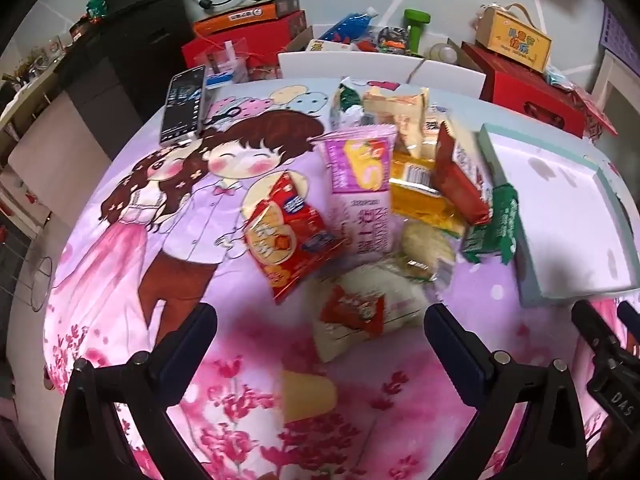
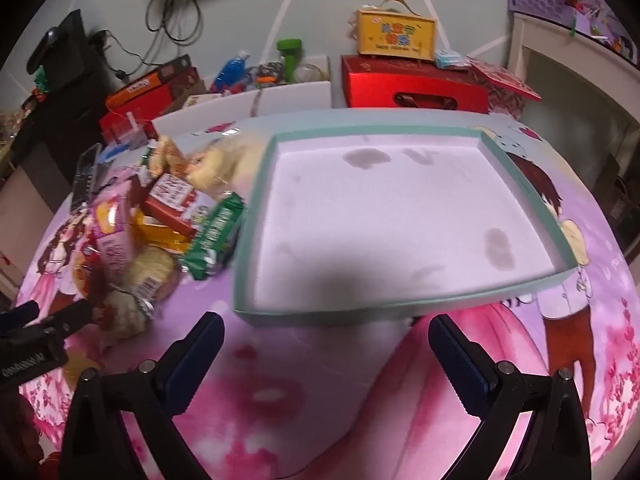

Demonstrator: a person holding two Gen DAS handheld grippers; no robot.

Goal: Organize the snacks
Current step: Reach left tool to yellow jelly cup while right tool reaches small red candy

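Observation:
A heap of snack packets lies on the pink cartoon tablecloth: a red packet, a pink-and-white packet, a yellow one, a green one and a pale packet with a red label. My left gripper hangs open just above that pale packet, holding nothing. A shallow teal-rimmed box with a white bottom sits to the right of the heap. Facing the box's near edge, my right gripper stands open and empty.
A phone lies at the table's far left. Behind the table stand red boxes, a yellow carton with a handle, bottles and white chair backs. A yellow cup-like object lies near my left gripper.

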